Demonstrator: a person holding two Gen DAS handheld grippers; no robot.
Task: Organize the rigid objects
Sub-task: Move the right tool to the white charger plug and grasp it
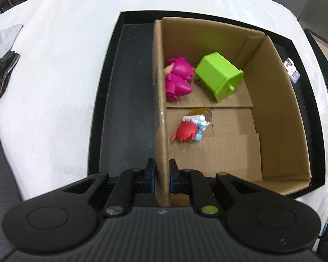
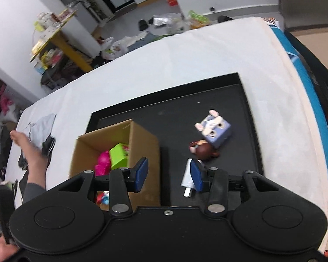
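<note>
A cardboard box (image 1: 273, 100) stands in a black tray (image 1: 129, 100). My left gripper (image 1: 162, 174) is shut on the box's left wall (image 1: 160, 113), one pad on each side. Inside lie a pink toy (image 1: 179, 78), a green toy bin (image 1: 218, 76) on its side and a red and blue figure (image 1: 189, 131). My right gripper (image 2: 169, 174) hovers open over the tray (image 2: 177, 118), just right of the box (image 2: 142, 144), with nothing between its pads. A lilac rabbit cube (image 2: 214, 128), a brown figure (image 2: 204, 150) and a white charger plug (image 2: 188, 179) lie on the tray.
The tray sits on a white cloth-covered table (image 2: 164, 65). A person's bare foot (image 2: 28, 150) and a grey bag (image 2: 39, 126) rest on the cloth left of the box. The table's right edge (image 2: 312, 100) drops off close to the tray. A cluttered room lies beyond.
</note>
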